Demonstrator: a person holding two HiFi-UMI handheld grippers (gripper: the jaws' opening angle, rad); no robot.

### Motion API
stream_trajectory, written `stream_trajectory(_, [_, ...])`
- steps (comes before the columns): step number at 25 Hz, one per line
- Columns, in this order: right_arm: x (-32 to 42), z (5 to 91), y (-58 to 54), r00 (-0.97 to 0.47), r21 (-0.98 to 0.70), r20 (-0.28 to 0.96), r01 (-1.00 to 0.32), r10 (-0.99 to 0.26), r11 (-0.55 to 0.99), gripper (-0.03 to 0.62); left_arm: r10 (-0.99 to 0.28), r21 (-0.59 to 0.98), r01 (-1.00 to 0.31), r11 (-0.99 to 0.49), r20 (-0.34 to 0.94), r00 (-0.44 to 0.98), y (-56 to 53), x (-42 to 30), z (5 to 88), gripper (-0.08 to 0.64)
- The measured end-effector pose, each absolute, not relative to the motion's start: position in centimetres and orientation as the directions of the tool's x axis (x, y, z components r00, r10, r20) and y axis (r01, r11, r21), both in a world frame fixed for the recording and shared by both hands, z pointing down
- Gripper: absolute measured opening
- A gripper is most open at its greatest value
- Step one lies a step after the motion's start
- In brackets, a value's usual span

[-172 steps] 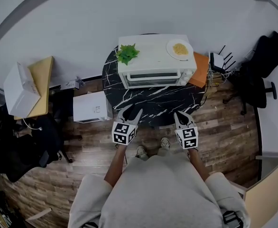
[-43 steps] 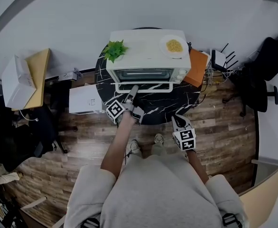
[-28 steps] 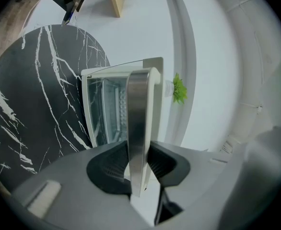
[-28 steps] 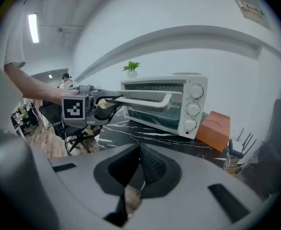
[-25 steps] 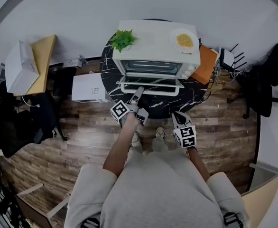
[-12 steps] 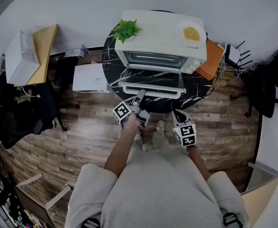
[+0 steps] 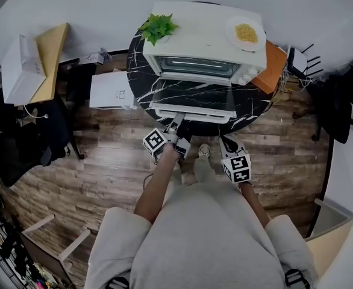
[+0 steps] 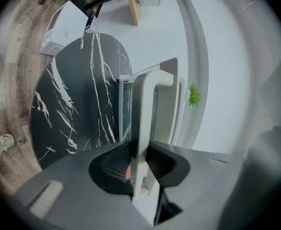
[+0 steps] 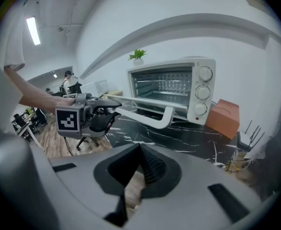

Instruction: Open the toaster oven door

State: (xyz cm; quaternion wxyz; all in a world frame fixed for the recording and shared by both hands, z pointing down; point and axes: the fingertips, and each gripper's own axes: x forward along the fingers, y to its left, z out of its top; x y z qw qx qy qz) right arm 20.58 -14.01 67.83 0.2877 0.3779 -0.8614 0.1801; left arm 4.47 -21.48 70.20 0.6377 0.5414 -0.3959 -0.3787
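Observation:
The white toaster oven [image 7: 206,38] stands on a round black marble table [image 7: 141,83]. Its glass door [image 7: 191,98] lies folded down flat toward me, and the wire rack inside shows in the right gripper view. My left gripper [image 7: 176,124] is shut on the white door handle [image 7: 196,114] near its left end. In the left gripper view the handle [image 8: 147,109] runs straight between the pads of my left gripper [image 8: 139,159], whose jaws have just closed a little further on it. My right gripper [image 7: 228,142] hangs shut and empty at the table's front edge, right of the handle [image 9: 152,121].
A small green plant [image 7: 157,26] and a plate of food [image 7: 246,33] sit on the oven's top. An orange box [image 7: 271,71] stands at the oven's right. A white box [image 7: 111,89] lies on the wood floor left of the table. A black chair [image 7: 345,95] is at the far right.
The oven door has swung down from partly open to lying flat. My left gripper came down and toward me with the handle in it. The right gripper barely moved.

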Motion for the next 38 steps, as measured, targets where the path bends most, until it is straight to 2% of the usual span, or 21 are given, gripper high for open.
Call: stream_trajectory(38, [21.7,71.8,-11.1,-0.554,-0.162,0.693,-0.744,-0.462,0.649,0.014,-0.891,0.945,0.022,0.325,0.299,0.341,-18.9,4.3,79.1,0.080])
